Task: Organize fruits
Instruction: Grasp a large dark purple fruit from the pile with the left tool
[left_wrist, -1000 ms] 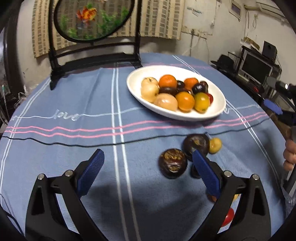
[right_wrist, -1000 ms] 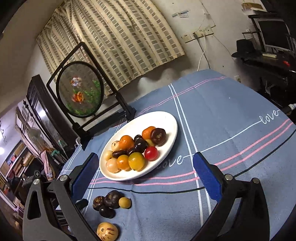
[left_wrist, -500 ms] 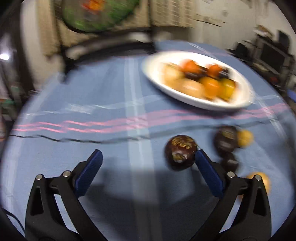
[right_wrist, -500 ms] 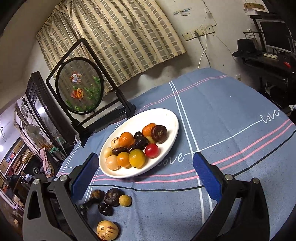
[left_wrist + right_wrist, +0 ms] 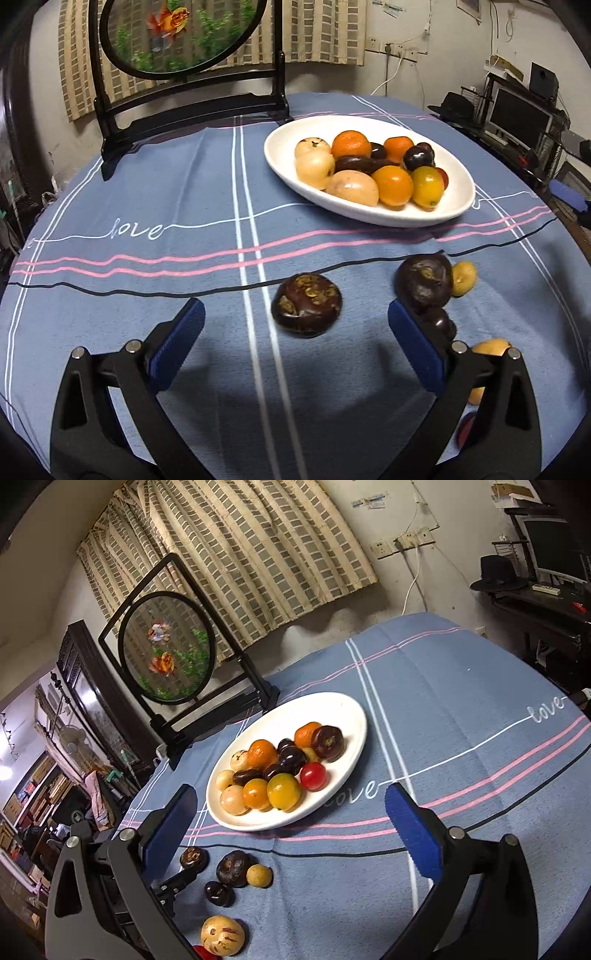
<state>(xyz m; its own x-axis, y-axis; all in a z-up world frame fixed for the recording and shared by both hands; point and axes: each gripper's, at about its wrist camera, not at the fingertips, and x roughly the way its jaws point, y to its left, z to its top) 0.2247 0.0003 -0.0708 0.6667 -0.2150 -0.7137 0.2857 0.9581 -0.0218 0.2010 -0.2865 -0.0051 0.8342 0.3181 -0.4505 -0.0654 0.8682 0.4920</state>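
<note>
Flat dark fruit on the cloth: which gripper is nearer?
Left. The left gripper frames the flat dark fruit, open; the right gripper hovers farther off, facing the plate.

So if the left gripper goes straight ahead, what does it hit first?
Most likely the dark fruit lying on the cloth between the open left gripper fingers, though depth is hard to judge.

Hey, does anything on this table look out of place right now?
Yes. Several fruits lie loose on the tablecloth in front of the white plate: a dark fruit, another dark one, and a small yellow one.
</note>
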